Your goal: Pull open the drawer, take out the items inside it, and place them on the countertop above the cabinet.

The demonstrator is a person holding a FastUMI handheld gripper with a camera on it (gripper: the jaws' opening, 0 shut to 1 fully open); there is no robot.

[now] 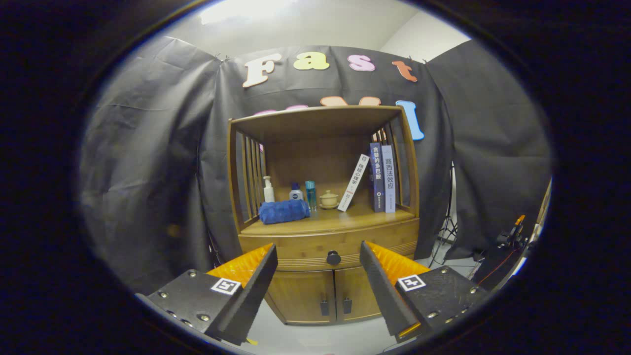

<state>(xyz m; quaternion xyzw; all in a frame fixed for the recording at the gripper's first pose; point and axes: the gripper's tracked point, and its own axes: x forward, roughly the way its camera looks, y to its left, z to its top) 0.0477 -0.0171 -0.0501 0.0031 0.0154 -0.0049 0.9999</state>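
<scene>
The jaws of the handheld gripper (318, 254) stand wide apart with nothing between the fingers, held back from a wooden cabinet (325, 291) that rises ahead of them. Seen through the gap between the jaws is the closed wooden drawer (296, 245), its front flush with the cabinet, and its round dark knob (333, 258) sits just beyond the fingertips, a little nearer the right one. Below the knob are two wooden cabinet doors (320, 295) with small dark handles, both shut. Above the drawer, well beyond the jaws, is the countertop (335, 222) under a slatted wooden hutch. On it, from the left, lie a rolled blue towel (284, 211), with a white pump bottle (268, 190), a small white bottle with a dark blue cap (296, 192) and a slim clear blue bottle (310, 195) standing behind it; then a small cream lidded cup on a saucer (329, 199), a white book leaning to the right (353, 182), and two upright books (383, 178) against the right slats. What is inside the drawer cannot be told.
</scene>
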